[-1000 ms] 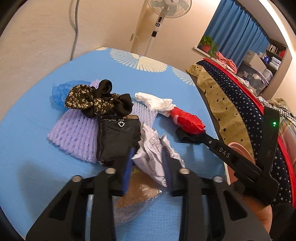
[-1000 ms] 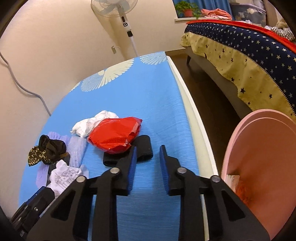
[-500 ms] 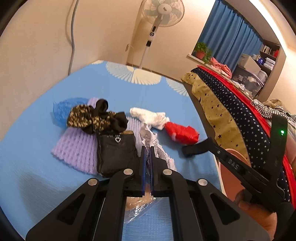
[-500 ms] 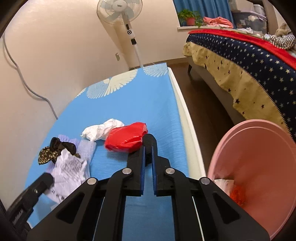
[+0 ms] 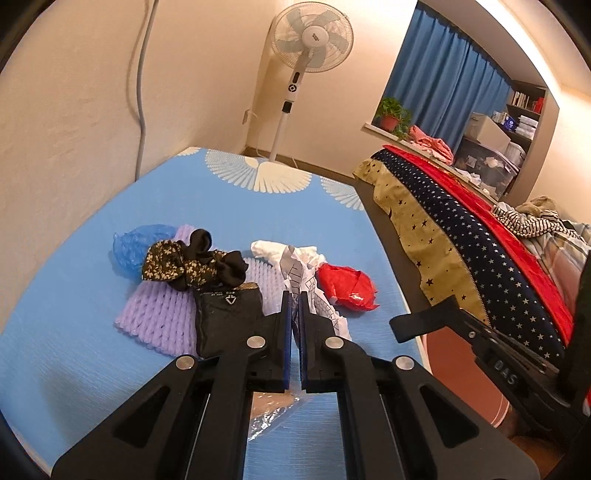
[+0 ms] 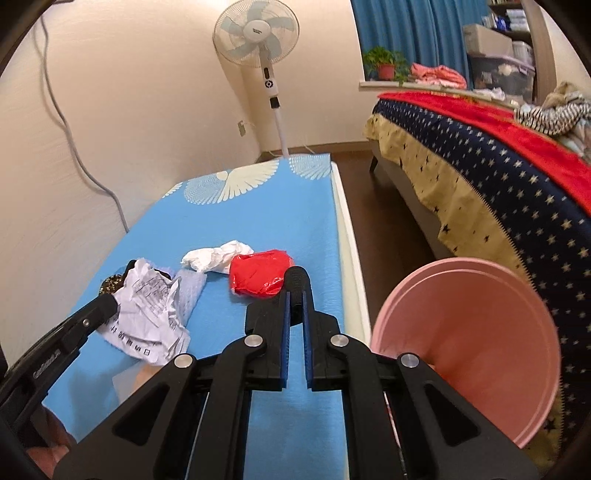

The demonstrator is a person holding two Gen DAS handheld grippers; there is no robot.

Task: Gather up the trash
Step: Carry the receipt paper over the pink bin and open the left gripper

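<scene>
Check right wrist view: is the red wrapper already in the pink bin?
No. The red wrapper lies on the blue mat beside the white tissue, apart from the pink bin.

"DAS" can be made out on the right gripper (image 5: 506, 365); print on the crumpled paper (image 6: 147, 317) can't be read

The blue mat (image 5: 229, 206) is viewed closely from both wrists, facing the fan (image 6: 258, 33); the red wrapper (image 5: 347, 284) is shared by both
</scene>
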